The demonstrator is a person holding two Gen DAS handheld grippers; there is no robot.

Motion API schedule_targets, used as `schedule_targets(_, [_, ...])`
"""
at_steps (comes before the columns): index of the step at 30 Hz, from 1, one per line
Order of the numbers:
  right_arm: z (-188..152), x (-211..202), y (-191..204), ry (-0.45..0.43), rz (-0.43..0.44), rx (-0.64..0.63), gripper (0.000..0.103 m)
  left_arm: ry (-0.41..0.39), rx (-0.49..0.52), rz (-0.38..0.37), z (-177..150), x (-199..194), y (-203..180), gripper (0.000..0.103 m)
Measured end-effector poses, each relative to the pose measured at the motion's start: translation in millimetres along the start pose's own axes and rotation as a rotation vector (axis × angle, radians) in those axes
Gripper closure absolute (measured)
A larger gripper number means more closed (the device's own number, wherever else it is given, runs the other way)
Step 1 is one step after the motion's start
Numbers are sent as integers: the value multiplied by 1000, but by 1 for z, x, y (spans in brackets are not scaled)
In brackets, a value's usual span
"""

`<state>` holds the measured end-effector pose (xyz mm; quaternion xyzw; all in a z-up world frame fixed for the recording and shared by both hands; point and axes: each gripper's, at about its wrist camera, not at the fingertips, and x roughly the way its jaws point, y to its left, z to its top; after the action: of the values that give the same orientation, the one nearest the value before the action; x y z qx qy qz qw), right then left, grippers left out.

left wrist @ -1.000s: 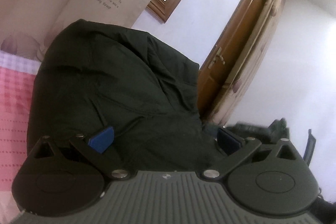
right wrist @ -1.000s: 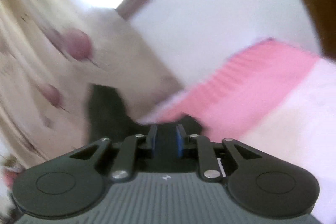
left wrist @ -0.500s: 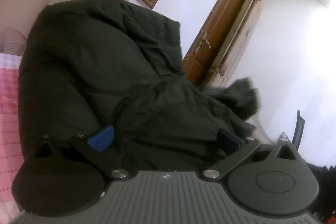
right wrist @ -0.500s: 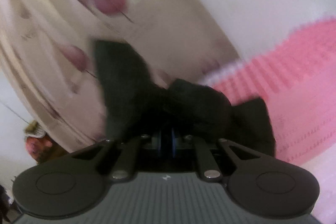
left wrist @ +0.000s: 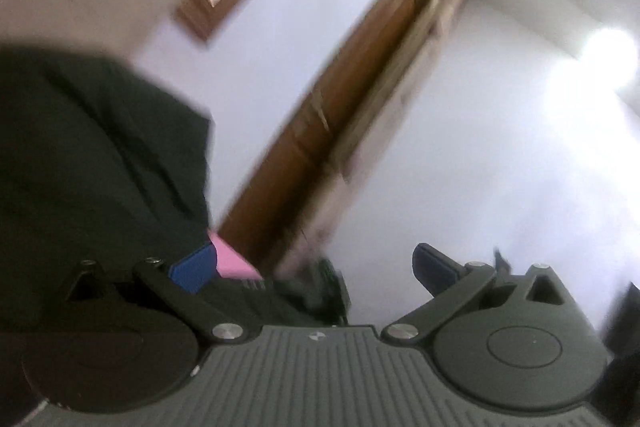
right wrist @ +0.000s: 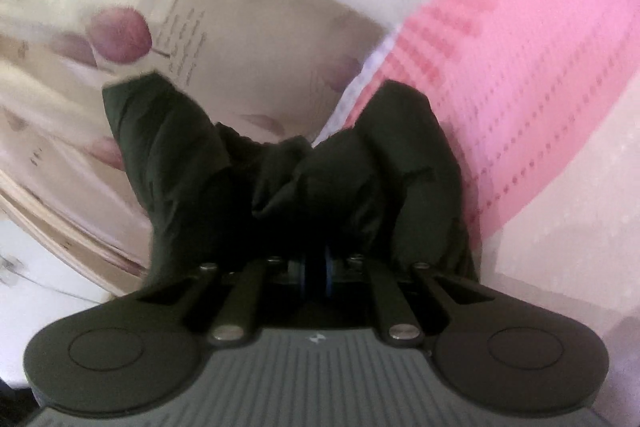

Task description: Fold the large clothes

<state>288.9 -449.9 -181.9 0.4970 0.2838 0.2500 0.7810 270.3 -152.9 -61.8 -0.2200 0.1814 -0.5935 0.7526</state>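
Note:
A dark green padded jacket (left wrist: 92, 155) fills the left side of the left wrist view. My left gripper (left wrist: 312, 269) stands wide open beside it, pointing level toward a wall and door; nothing lies between its blue pads (left wrist: 192, 269). In the right wrist view the same jacket (right wrist: 288, 167) bunches up right in front of my right gripper (right wrist: 317, 267). That gripper is shut on a fold of the jacket, its blue pads nearly touching. The cloth hangs over a pink bedspread (right wrist: 540, 67).
A brown wooden door (left wrist: 344, 99) and a white wall (left wrist: 500, 167) lie ahead of the left gripper. A cream curtain with pink leaf prints (right wrist: 160, 39) hangs behind the jacket. A corner of the pink bedspread (left wrist: 230, 261) shows by the left pad.
The left gripper has swung right, off the jacket, toward the door. The right gripper has closed on the jacket and dropped lower with it, tilting toward the bed.

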Motion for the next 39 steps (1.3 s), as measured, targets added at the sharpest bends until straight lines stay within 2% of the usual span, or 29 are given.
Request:
schedule_targets(2, [4, -1, -4, 26, 21, 25, 96, 65, -14, -36, -18, 25, -2, 1])
schedule_targets(4, [8, -4, -3, 55, 21, 22, 95, 117, -18, -37, -34, 44, 0, 1])
schedule_targets(7, [22, -6, 6, 100, -8, -27, 92, 159, -70, -49, -49, 58, 12, 1])
schedule_targets(9, [36, -12, 23, 105, -58, -113, 88, 192, -57, -26, -53, 65, 15, 1])
schedule_targets(12, [54, -24, 68, 66, -186, -336, 80, 208, -75, -10, -52, 71, 20, 2])
schedule_targets(13, [56, -27, 85, 54, -224, -416, 70, 206, -83, -7, -52, 72, 21, 2])
schedule_targets(14, [56, -30, 102, 36, -250, -486, 50, 204, -86, -6, -52, 74, 23, 2])
schedule_targets(15, [56, -33, 115, 6, -267, -534, 35, 202, -82, 1, -51, 74, 24, 2])
schedule_targets(16, [55, -37, 129, -36, -278, -579, 12, 201, -75, 7, -53, 73, 26, 2])
schedule_targets(17, [54, -40, 140, -64, -270, -614, 9, 202, -68, 12, -54, 73, 25, 2])
schedule_targets(20, [48, -35, 164, -47, -200, -653, 8, 200, -62, 24, -54, 73, 23, 2])
schedule_targets(24, [31, 1, 181, 24, -261, -763, 8, 198, -58, 45, -56, 78, 16, 2])
schedule_targets(26, [29, 5, 182, 44, -222, -735, 8, 189, -69, 45, -56, 76, 16, 3])
schedule_targets(29, [42, -19, 182, -29, -104, -637, 8, 180, -82, 43, -55, 70, 19, 4])
schedule_targets(31, [46, -30, 183, -29, -89, -622, 0, 178, -81, 45, -56, 70, 20, 4])
schedule_targets(33, [40, -24, 186, 9, -126, -669, 0, 175, -83, 49, -55, 69, 22, 3])
schedule_targets(36, [21, 8, 187, 104, -244, -787, 0, 172, -78, 53, -56, 70, 22, 3])
schedule_targets(37, [13, 19, 187, 107, -270, -834, 10, 172, -72, 54, -57, 69, 21, 3])
schedule_targets(38, [7, 28, 189, 100, -291, -876, 36, 172, -67, 56, -57, 69, 20, 3])
schedule_targets(39, [5, 36, 191, 109, -332, -886, 84, 167, -59, 59, -56, 68, 20, 4])
